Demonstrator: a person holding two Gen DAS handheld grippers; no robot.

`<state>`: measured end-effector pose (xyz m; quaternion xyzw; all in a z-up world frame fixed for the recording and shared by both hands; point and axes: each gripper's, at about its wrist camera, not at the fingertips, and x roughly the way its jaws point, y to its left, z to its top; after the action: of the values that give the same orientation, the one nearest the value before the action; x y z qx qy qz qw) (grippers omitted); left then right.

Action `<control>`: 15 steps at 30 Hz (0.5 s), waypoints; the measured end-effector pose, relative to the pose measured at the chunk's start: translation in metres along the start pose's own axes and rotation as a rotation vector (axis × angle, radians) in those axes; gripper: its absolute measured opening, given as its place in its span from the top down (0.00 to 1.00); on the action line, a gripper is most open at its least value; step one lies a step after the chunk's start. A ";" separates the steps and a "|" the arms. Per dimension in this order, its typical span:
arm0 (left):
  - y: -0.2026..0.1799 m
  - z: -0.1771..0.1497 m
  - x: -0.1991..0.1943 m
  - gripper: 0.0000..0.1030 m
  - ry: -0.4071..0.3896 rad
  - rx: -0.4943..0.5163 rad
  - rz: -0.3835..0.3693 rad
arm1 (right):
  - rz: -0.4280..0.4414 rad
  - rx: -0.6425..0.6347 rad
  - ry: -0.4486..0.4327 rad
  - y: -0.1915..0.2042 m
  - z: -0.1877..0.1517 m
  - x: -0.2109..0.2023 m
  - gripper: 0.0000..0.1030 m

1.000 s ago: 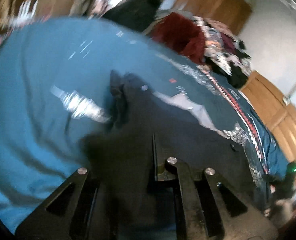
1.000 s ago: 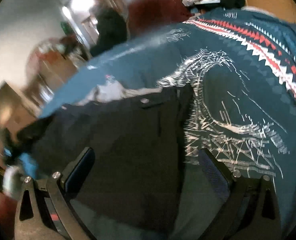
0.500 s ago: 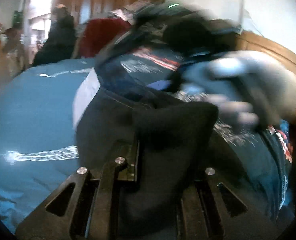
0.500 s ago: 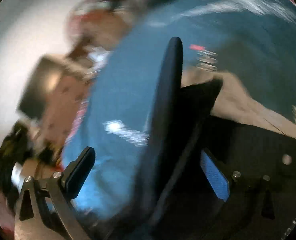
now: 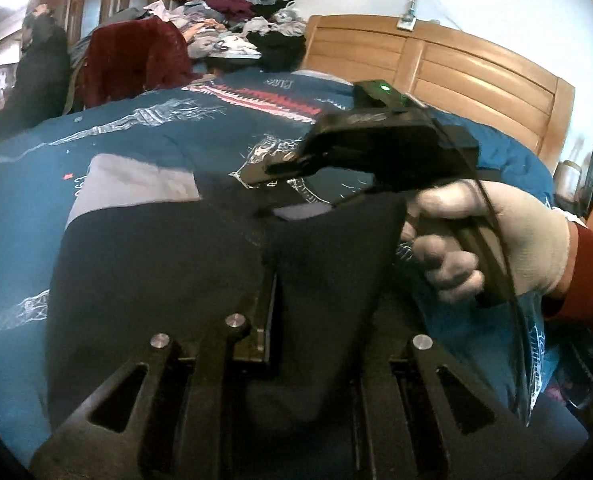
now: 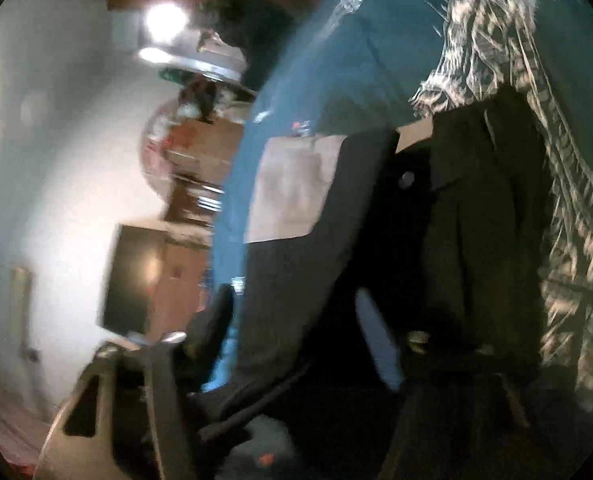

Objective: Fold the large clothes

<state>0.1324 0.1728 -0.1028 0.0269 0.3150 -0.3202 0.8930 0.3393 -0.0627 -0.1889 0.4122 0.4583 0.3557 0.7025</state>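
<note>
A dark, near-black garment point(image 5: 156, 264) with a pale grey lining patch point(image 5: 136, 184) at 11 o'clock lies spread on the teal patterned bedspread point(image 5: 24, 184). The left gripper point(image 5: 316, 280) is clamped on a raised fold of it. The right gripper point(image 6: 296, 344), at 2 o'clock in a gloved hand point(image 5: 492, 240), has cloth between its fingers; its grip is unclear.
</note>
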 end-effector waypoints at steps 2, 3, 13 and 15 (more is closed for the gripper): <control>0.006 0.006 -0.005 0.90 -0.017 -0.024 0.010 | 0.096 0.037 0.010 -0.001 -0.004 -0.001 0.09; 0.002 0.008 -0.005 0.90 -0.029 -0.030 0.013 | 0.126 0.043 0.017 0.000 -0.004 -0.001 0.08; 0.002 0.012 -0.033 0.90 -0.070 -0.036 0.003 | 0.252 0.089 0.067 -0.003 0.017 0.050 0.03; -0.002 0.008 -0.024 0.90 -0.043 -0.024 -0.014 | 0.240 0.077 0.037 -0.002 0.030 0.057 0.10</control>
<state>0.1209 0.1827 -0.0820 0.0073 0.2997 -0.3232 0.8976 0.3863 -0.0209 -0.2041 0.4840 0.4319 0.4269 0.6301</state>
